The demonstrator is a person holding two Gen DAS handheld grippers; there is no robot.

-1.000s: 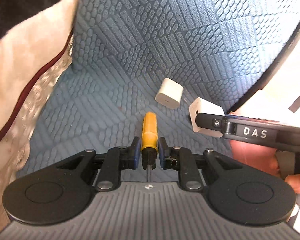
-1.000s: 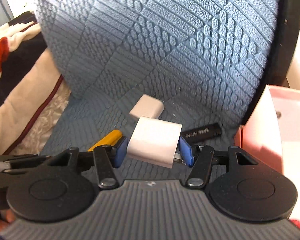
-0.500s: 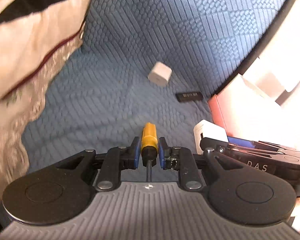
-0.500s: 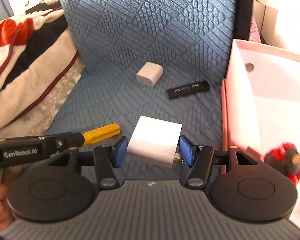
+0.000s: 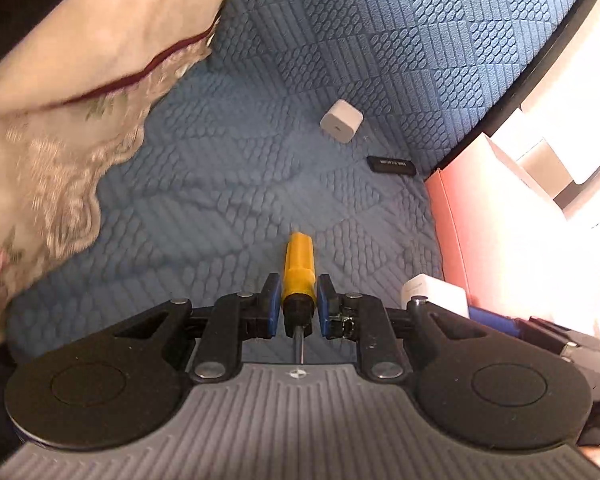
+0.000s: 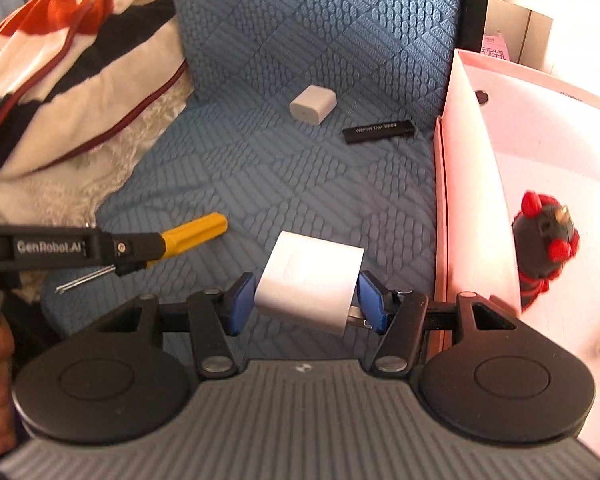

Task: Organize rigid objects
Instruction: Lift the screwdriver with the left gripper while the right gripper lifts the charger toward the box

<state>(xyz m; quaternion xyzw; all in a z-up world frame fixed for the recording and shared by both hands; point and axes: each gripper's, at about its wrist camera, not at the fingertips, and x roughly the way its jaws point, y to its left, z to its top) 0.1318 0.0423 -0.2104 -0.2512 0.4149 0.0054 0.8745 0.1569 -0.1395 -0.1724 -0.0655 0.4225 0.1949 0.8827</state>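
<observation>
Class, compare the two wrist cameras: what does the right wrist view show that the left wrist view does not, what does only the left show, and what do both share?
Only the right wrist view looks into the pink box, where a black-and-red toy sits.

Only the left wrist view shows the left gripper head-on, its pads clamping the yellow-handled screwdriver.

Both show the blue seat cushion, the loose white charger, the black stick and the white charger held by the right gripper.

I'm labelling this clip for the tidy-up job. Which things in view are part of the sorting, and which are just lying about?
Part of the job: yellow-handled screwdriver in the left gripper; white charger block in the right gripper; second white charger; black stick; pink box; toy figure inside it.

Lying about: striped blanket; blue sofa cushion.
</observation>
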